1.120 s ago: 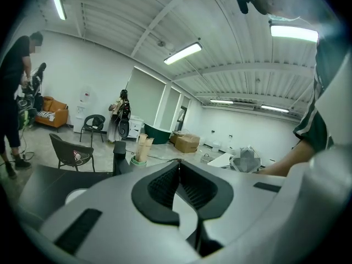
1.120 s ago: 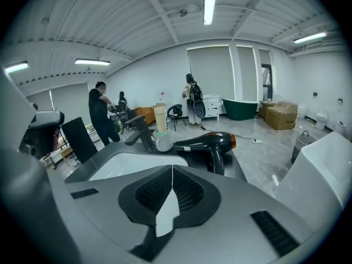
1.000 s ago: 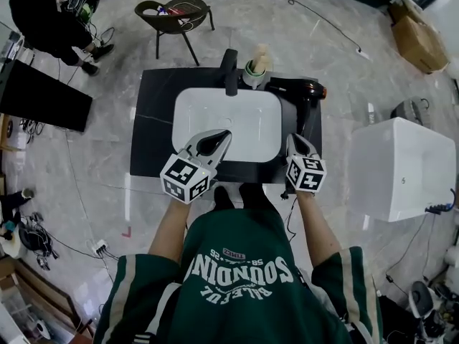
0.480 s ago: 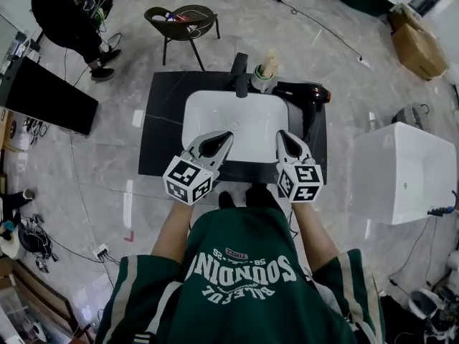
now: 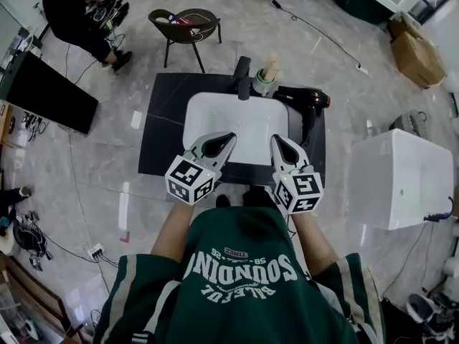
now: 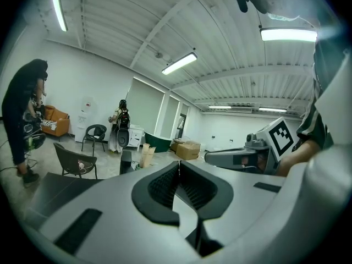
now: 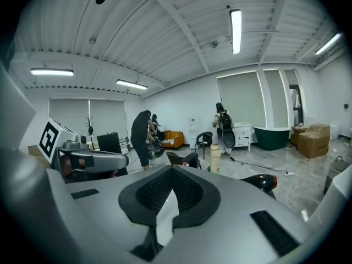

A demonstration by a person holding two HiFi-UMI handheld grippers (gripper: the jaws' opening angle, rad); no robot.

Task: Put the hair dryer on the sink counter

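Two grippers hover side by side over the near edge of the sink counter (image 5: 161, 120), and from where I stand neither one has anything in it. Taking the white basin (image 5: 237, 117) as the clock face, the left gripper (image 5: 229, 135) sits at about seven o'clock, its jaws pressed together at the tips and empty. The right gripper (image 5: 275, 140) is at about five o'clock, clenched just as tight, with nothing between its pads.

The hair dryer (image 5: 305, 99) is on the dark counter top at about two o'clock from the basin, just beside its rim. It is black, its reddish end points toward three o'clock, and its handle runs back toward six o'clock along the counter's right-hand strip. It lies apart from the right gripper, which does not touch it.

A black faucet (image 5: 244, 77) stands at twelve o'clock of the basin, with a cup (image 5: 267, 83) just beside it toward one o'clock. Farther off across the floor, near eleven o'clock, there is a dark chair (image 5: 188, 21), and at ten o'clock a person in black (image 5: 75, 9). A white cabinet (image 5: 398, 178) stands off the counter at four o'clock.
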